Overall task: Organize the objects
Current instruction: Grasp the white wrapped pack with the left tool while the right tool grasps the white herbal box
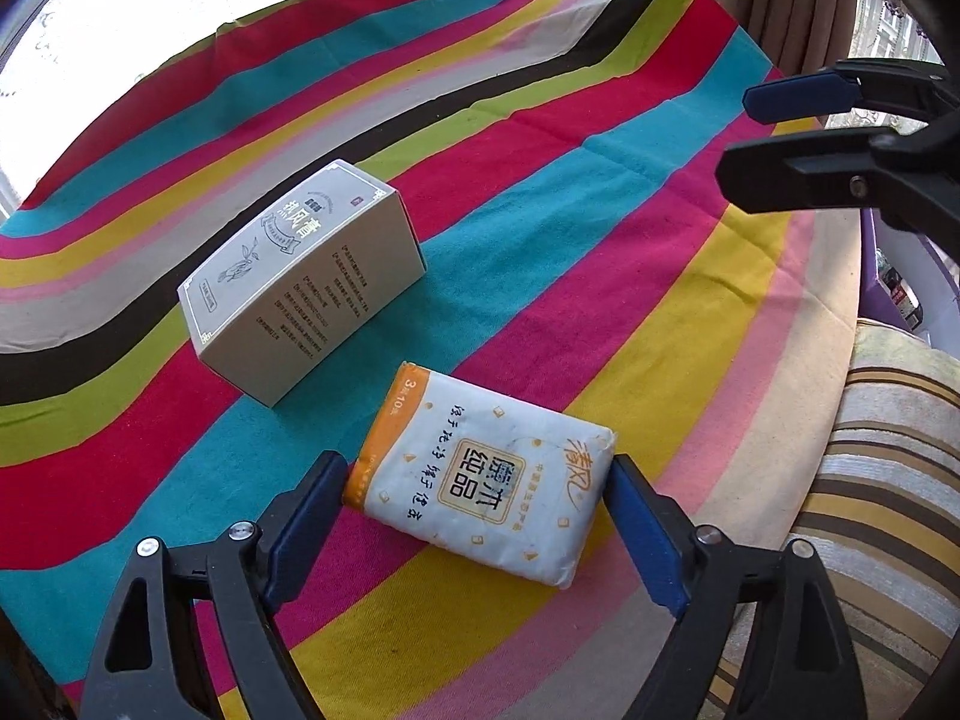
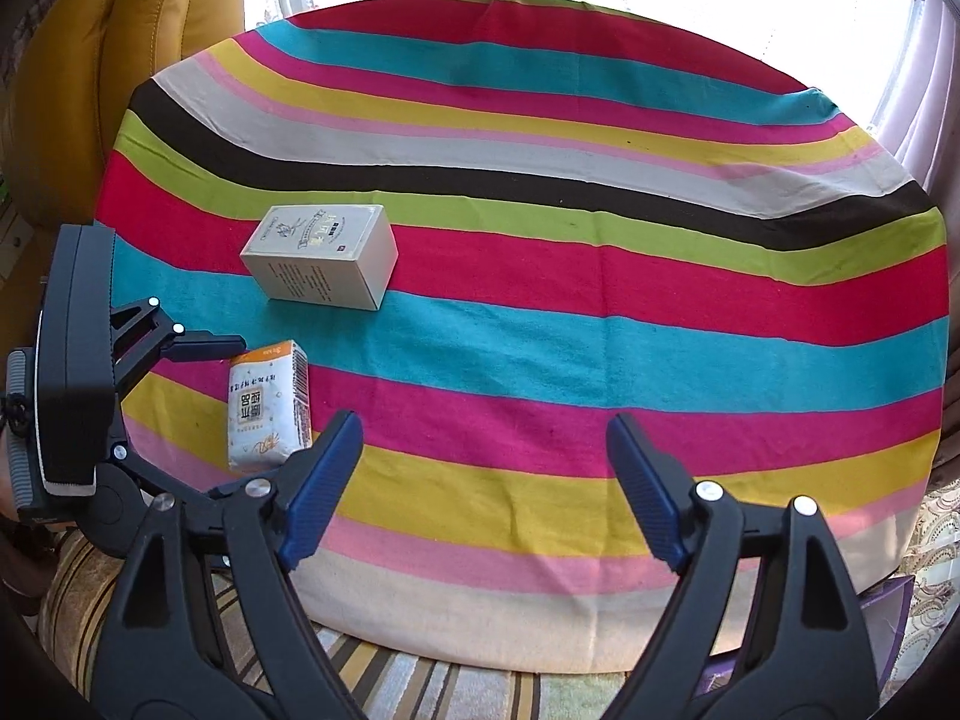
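A white and orange tissue pack [image 1: 480, 474] lies flat on the striped tablecloth [image 1: 600, 240], between the fingers of my left gripper [image 1: 479, 463]. Its blue pads stand right beside the pack's two short ends without squeezing it, so the gripper is open. In the right wrist view one left finger [image 2: 204, 349] reaches the orange end of the tissue pack [image 2: 267, 408]; the other finger is hidden. A grey-white carton [image 1: 300, 282] [image 2: 321, 255] lies just beyond the pack. My right gripper [image 2: 485, 423] hangs open over bare cloth with nothing between its fingers, and it also shows at the upper right as the right gripper [image 1: 735, 132].
The round table's near edge drops onto a striped cushion [image 1: 888, 480]. A yellow leather chair [image 2: 120, 30] stands at the table's far left. Curtains [image 1: 798, 0] and a bright window lie behind. A purple object [image 1: 900, 276] sits off the table's right edge.
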Tool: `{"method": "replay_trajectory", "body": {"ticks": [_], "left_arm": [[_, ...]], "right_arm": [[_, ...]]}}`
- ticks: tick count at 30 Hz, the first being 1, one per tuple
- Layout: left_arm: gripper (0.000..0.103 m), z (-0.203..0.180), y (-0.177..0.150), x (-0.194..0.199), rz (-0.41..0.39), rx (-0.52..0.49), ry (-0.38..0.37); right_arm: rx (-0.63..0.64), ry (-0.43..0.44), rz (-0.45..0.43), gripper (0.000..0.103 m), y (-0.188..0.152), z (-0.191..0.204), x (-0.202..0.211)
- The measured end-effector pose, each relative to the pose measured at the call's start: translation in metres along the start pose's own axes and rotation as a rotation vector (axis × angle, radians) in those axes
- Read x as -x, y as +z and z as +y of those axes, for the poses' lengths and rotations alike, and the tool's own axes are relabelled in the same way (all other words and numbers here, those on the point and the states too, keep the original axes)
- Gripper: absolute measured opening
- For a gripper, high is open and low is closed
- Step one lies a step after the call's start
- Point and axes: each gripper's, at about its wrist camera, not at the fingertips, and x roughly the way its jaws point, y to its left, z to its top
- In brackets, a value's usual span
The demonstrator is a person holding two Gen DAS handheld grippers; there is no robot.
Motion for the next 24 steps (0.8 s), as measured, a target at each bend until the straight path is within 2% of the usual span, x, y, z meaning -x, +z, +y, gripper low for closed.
{"method": "replay_trajectory", "body": {"ticks": [4, 7, 12, 15, 18, 24], "left_arm": [[0.084, 0.009, -0.005, 0.004, -0.016, 0.067, -0.051], [0.083, 0.017, -0.013, 0.016, -0.025, 0.123, -0.043], [0.083, 0.054, -0.032, 0.039, -0.046, 0.372, -0.012], [0.083, 0.071, -0.044, 0.052, -0.053, 0.484, 0.071], [0.083, 0.088, -0.055, 0.058, -0.083, 0.606, 0.111], [0.083, 0.110, -0.073, 0.066, -0.138, 0.723, 0.197]], "right_arm": [[-0.004, -0.003, -0.003, 0.086, 0.007, 0.006, -0.008], [-0.005, -0.001, -0.010, 0.087, 0.013, 0.013, -0.013], [-0.020, 0.021, -0.031, 0.093, 0.030, 0.031, -0.023], [-0.029, 0.031, -0.044, 0.101, 0.041, 0.046, -0.030], [-0.030, 0.025, -0.049, 0.102, 0.051, 0.063, -0.038], [-0.061, -0.006, -0.040, 0.103, 0.069, 0.089, -0.061]]}}
